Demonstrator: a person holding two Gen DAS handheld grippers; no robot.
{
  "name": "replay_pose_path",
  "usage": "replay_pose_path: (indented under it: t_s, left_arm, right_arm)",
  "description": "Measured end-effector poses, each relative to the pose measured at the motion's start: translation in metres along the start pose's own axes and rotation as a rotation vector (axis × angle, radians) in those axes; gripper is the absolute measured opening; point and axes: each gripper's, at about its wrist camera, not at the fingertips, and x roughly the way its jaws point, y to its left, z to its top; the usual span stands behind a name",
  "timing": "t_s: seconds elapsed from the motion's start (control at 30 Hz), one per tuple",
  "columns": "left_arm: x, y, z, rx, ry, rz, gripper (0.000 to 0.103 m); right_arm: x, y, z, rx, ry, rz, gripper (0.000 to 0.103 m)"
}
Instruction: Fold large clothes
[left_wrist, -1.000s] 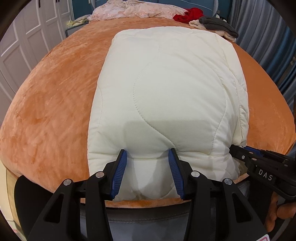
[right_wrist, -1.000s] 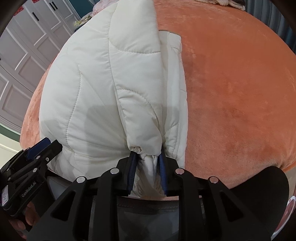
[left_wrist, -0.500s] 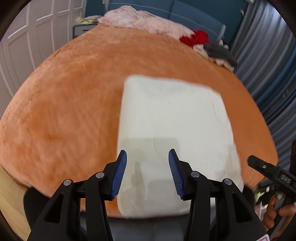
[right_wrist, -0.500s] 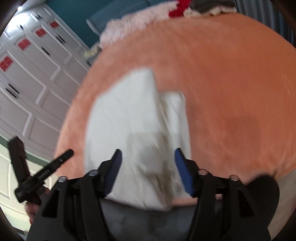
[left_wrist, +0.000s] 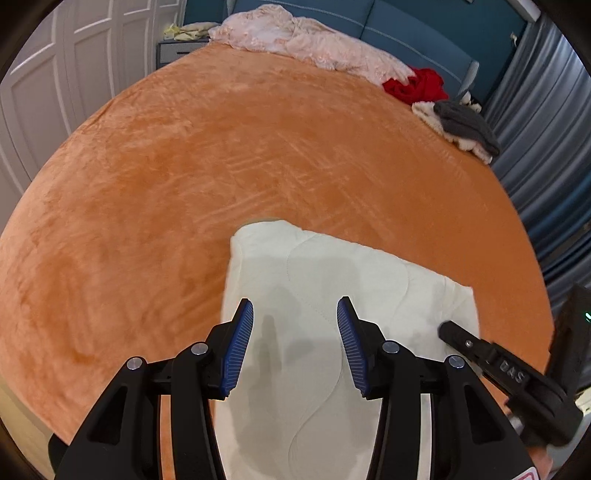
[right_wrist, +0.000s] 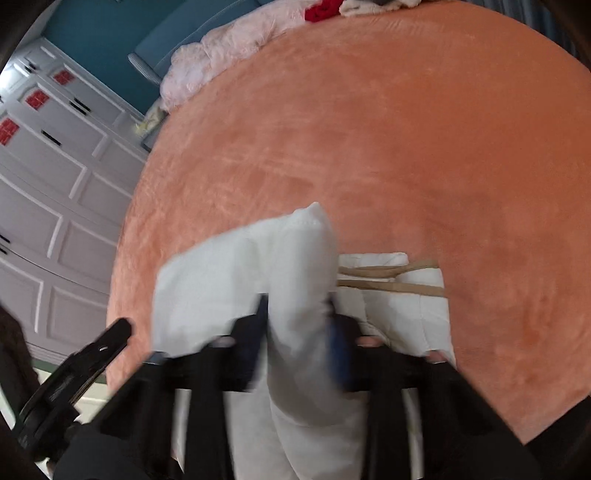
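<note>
A cream quilted jacket (left_wrist: 332, 295) lies folded near the front edge of the orange bed (left_wrist: 221, 166). My left gripper (left_wrist: 294, 341) hovers above its near part with the jaws wide apart and nothing between them. In the blurred right wrist view the jacket (right_wrist: 236, 280) bulges up between the fingers of my right gripper (right_wrist: 297, 343); whether they pinch it is unclear. A tan lining strip (right_wrist: 388, 284) shows on the jacket's right side. The right gripper also shows at the right edge of the left wrist view (left_wrist: 498, 365).
A pink blanket (left_wrist: 306, 44), a red garment (left_wrist: 417, 85) and a grey and cream pile (left_wrist: 461, 125) lie at the far end of the bed. White wardrobe doors (right_wrist: 48, 177) stand to the left. Blue curtains (left_wrist: 546, 147) hang on the right.
Both grippers rose and pulled back from the jacket. The right gripper let go of the hem, opened, and now has jacket fabric between its fingers again. The jacket looks shorter, folded over.
</note>
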Motion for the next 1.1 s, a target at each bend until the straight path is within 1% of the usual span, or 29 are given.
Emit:
replay_pose_path:
  t_s: [0.07,0.13,0.17,0.23,0.33,0.4,0.5,0.63,0.77,1.1]
  left_arm:
    - [0.009,-0.004,-0.001,0.016,0.004,0.006,0.045]
    - [0.023,-0.01,-0.005,0.029,0.019,0.017,0.045]
    - [0.029,-0.012,-0.006,0.031,0.031,0.016,0.045]
    - [0.045,-0.016,-0.012,0.039,0.041,0.026,0.045]
    - [0.057,-0.029,-0.019,0.103,0.009,0.09,0.046]
    - [0.067,-0.034,-0.022,0.131,0.008,0.126,0.046]
    - [0.081,-0.03,-0.024,0.126,0.016,0.142,0.046]
    - [0.095,-0.024,-0.027,0.11,0.005,0.155,0.048]
    - [0.103,-0.029,-0.032,0.13,-0.016,0.202,0.049]
    - [0.115,-0.031,-0.036,0.136,-0.048,0.25,0.049]
  right_arm:
    - [-0.013,-0.003,-0.007,-0.036,-0.08,-0.038,0.013]
    - [-0.012,-0.012,-0.011,-0.063,-0.114,-0.108,0.013]
    - [-0.005,-0.017,-0.013,-0.072,-0.107,-0.138,0.013]
    - [0.009,-0.029,-0.016,-0.077,-0.086,-0.161,0.013]
    - [0.023,-0.04,-0.017,-0.081,-0.076,-0.169,0.016]
    - [0.032,-0.042,-0.017,-0.095,-0.072,-0.182,0.021]
    - [0.042,-0.04,-0.016,-0.103,-0.071,-0.188,0.024]
    - [0.05,-0.039,-0.018,-0.129,-0.08,-0.198,0.026]
    - [0.056,-0.038,-0.02,-0.153,-0.096,-0.21,0.027]
    - [0.066,-0.044,-0.019,-0.148,-0.108,-0.179,0.028]
